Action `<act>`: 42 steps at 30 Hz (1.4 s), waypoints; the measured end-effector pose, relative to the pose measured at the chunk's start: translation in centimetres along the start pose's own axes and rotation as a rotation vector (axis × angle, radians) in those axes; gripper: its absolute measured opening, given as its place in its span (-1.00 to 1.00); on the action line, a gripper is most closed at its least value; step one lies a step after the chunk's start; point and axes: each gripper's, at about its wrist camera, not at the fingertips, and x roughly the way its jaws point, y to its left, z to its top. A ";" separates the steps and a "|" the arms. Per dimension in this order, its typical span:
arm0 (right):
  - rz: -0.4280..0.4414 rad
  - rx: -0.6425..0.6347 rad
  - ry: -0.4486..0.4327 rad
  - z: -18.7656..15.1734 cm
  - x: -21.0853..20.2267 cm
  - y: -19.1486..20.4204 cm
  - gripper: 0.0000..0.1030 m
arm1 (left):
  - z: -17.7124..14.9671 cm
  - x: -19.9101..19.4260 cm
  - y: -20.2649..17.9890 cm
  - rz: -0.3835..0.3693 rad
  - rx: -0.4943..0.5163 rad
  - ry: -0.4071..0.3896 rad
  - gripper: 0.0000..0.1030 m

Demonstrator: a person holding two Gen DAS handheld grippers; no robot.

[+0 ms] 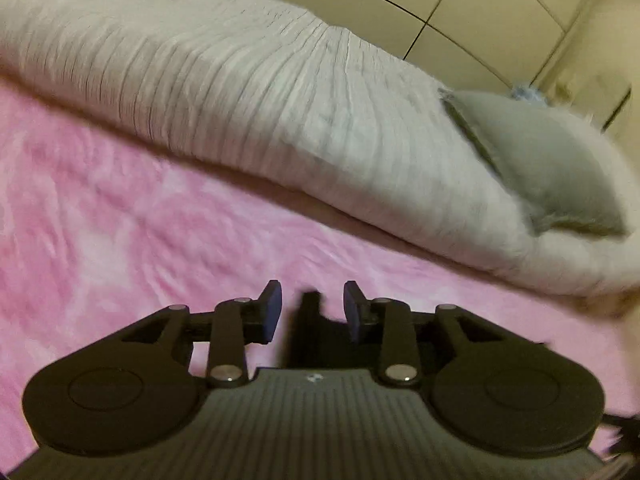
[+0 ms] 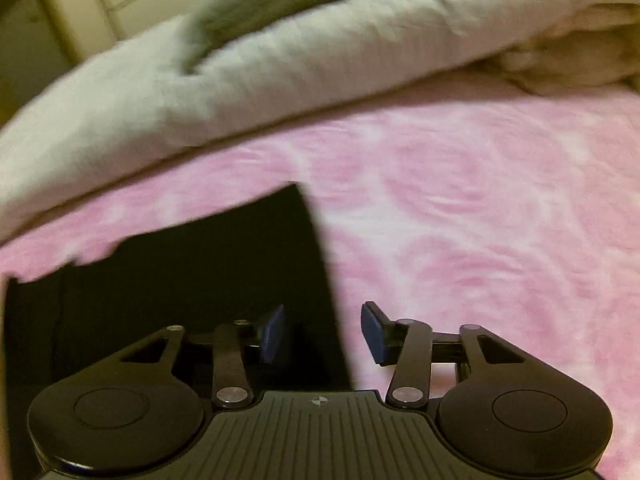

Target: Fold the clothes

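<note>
A black garment (image 2: 180,280) lies on the pink bedspread (image 2: 480,220) at the lower left of the right wrist view. My right gripper (image 2: 323,330) is open, its jaws astride the garment's right edge, left pad over the cloth and right pad over the bedspread. In the left wrist view a small piece of the black garment (image 1: 310,320) shows between the jaws of my left gripper (image 1: 313,308), which is open, with gaps on both sides of the cloth. Whether either gripper touches the cloth is unclear in the blur.
A thick white-grey folded duvet (image 1: 240,100) lies across the far side of the pink bedspread (image 1: 120,220), with a grey pillow (image 1: 552,172) on it at the right. The duvet also shows in the right wrist view (image 2: 280,60). Cream wardrobe doors (image 1: 460,8) stand behind.
</note>
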 end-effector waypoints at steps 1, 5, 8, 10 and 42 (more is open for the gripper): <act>0.067 -0.001 0.007 -0.1 -0.1 0.5 -0.09 | -0.5 -0.2 -0.2 -0.019 -0.015 0.031 -0.46; 0.229 -0.026 0.148 -1.3 1.4 3.2 -0.09 | -4.4 0.4 -0.8 0.007 0.078 0.237 -0.51; 0.290 -0.018 0.169 -1.0 2.9 5.0 -0.14 | -6.5 -0.2 -0.7 0.009 0.101 0.280 -0.54; 0.332 -0.012 0.181 -0.7 3.9 6.1 -0.16 | -7.0 -0.8 -0.2 0.001 0.078 0.272 -0.54; 0.238 -0.150 0.004 1.2 5.2 13.8 -0.88 | -4.5 -0.2 0.1 0.067 0.138 0.160 -0.54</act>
